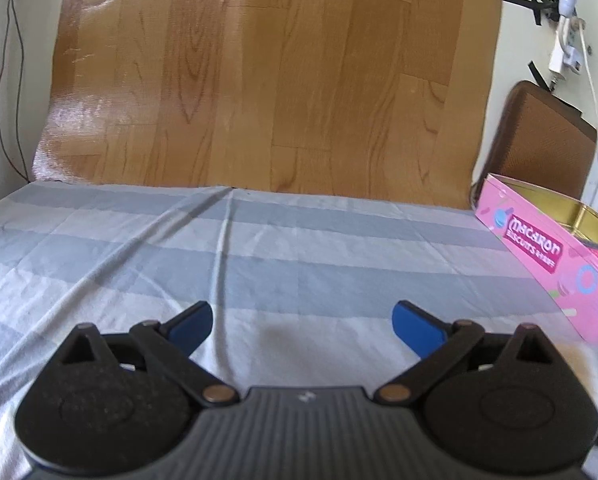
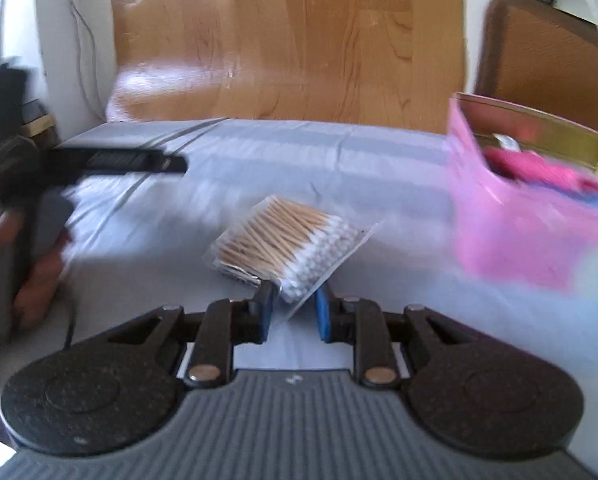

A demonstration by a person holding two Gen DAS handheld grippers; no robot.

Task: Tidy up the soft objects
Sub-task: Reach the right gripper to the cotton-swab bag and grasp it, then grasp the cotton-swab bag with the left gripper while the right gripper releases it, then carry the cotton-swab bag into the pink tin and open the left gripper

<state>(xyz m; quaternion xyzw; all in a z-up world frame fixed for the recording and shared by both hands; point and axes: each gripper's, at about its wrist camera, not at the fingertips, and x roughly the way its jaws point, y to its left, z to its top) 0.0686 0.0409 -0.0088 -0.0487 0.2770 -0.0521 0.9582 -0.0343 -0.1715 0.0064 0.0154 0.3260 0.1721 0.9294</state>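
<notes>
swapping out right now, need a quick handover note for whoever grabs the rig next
Right tool: shut on the near corner of the bag of cotton swabs, holding it above the striped sheet, left of the pink tin.
Left tool: open, holding nothing, over the sheet.
Pink tin: lid off, at the right edge of the sheet; something pink already lies inside.
Done: swab bag picked up.
Left: likely carry the bag over to the tin and let it go inside. No other loose things show on the sheet in either view.
</notes>
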